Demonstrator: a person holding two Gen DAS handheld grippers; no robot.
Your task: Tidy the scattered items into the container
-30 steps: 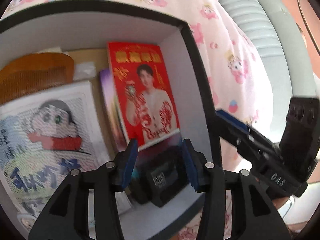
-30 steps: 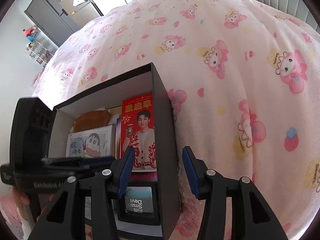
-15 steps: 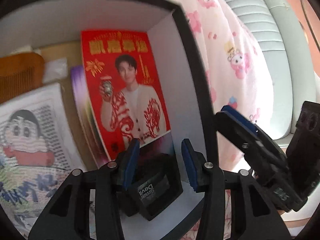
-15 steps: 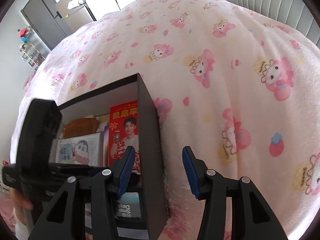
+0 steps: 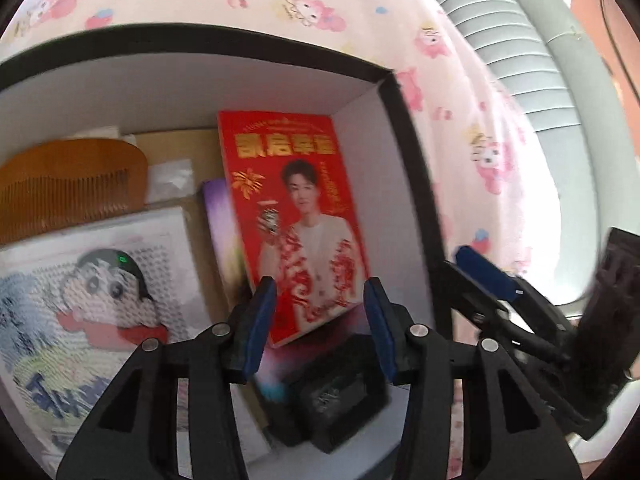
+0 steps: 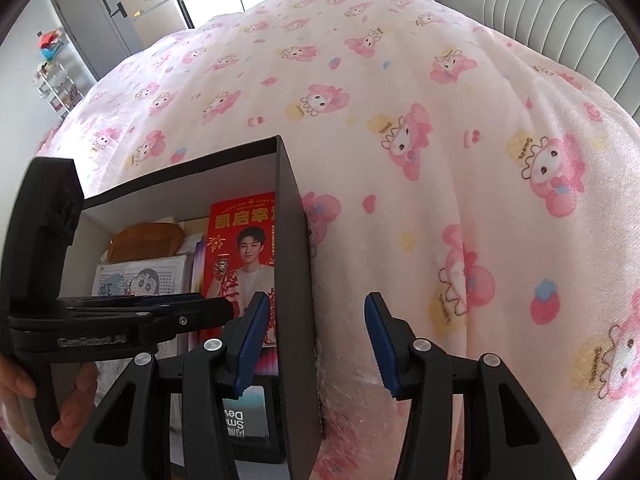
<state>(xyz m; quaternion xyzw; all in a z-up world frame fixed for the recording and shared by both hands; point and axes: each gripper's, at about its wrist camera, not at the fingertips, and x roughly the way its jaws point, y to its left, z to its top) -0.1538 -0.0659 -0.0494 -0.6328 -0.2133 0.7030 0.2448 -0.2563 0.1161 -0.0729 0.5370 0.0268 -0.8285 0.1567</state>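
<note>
Nearly tidied — below the empty, half-open left gripper (image 5: 320,324), black box (image 5: 404,128) holding comb (image 5: 68,180), red card (image 5: 296,216), cartoon sheet (image 5: 92,296); beside it, right gripper (image 6: 316,336) likewise empty, straddling the box wall — 0 strays visible on bedspread (image 6: 400,120).

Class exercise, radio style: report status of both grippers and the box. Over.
Left gripper open, empty, over box. Right gripper open, straddling its wall. Red card, comb inside. Nothing blocking.

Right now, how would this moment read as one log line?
left gripper: open, empty, over black box | right gripper: open, astride its wall | red card, wooden comb: inside
</note>
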